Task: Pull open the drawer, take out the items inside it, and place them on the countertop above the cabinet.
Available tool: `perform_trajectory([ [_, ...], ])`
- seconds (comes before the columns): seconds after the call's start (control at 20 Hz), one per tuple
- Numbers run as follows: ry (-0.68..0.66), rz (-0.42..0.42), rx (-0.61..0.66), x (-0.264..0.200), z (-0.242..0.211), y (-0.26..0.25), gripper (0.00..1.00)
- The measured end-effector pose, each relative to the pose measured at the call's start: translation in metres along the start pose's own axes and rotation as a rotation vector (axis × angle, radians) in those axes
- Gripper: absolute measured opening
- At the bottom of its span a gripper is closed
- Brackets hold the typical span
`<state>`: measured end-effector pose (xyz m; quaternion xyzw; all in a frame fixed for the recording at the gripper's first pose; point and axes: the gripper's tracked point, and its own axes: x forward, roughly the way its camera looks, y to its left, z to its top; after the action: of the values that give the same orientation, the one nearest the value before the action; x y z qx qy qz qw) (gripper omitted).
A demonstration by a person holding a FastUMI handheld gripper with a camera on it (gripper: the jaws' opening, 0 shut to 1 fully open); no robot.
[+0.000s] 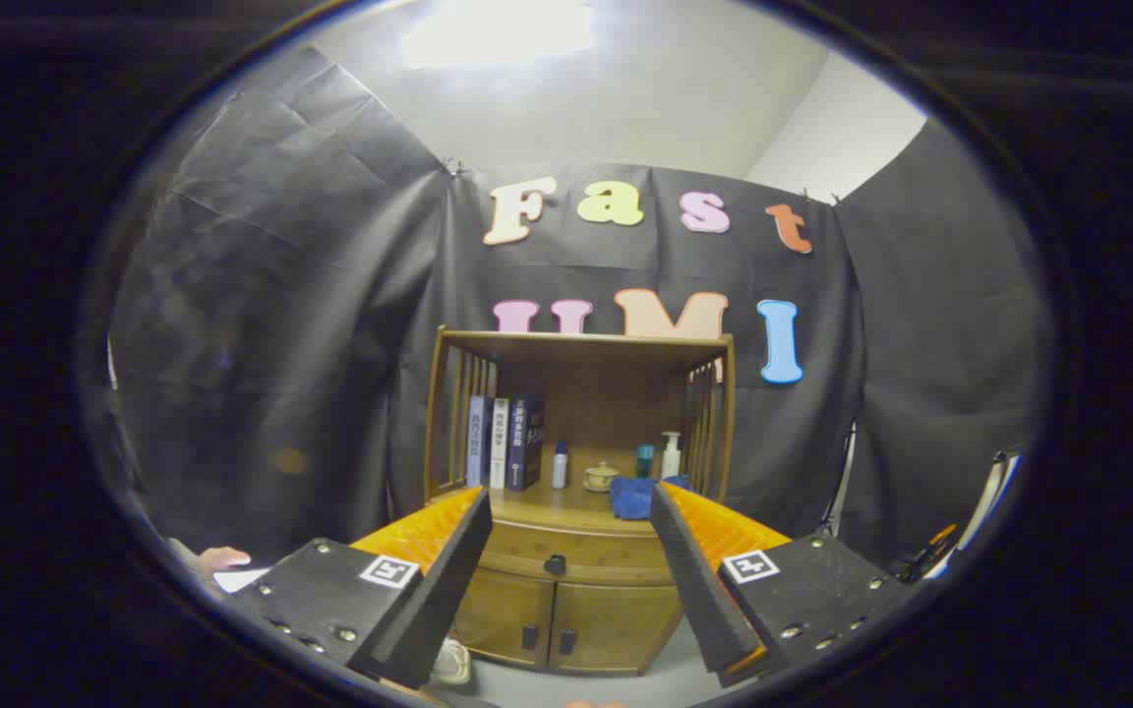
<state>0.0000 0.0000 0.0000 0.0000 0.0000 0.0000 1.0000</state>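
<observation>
A wooden cabinet [566, 610] stands ahead against the black cloth wall. Its drawer [566, 554] is closed, with a dark round knob [555, 564] in the middle, seen between my fingers. Below it are two small doors [562, 629] with dark handles. My gripper [573, 501] is open, held some way back from the cabinet, with nothing between its fingers. The countertop [552, 508] above the drawer carries a blue cloth [635, 497], a small lidded pot [601, 477], bottles [670, 455] and several upright books [506, 442].
A shelf frame with slatted sides [581, 344] rises over the countertop. A person's hand [222, 559] rests on something white low on the left. Stands and cables [960, 531] show at the right. A pale object [453, 661] lies on the floor by the cabinet's left foot.
</observation>
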Motion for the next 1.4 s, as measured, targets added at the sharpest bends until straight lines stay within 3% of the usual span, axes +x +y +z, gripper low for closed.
perform_trajectory([
  [0.4, -0.031, 0.039, -0.018, -0.023, 0.011, 0.031, 0.97],
  [1.4, 0.019, -0.002, 0.052, -0.008, -0.035, -0.004, 0.97],
])
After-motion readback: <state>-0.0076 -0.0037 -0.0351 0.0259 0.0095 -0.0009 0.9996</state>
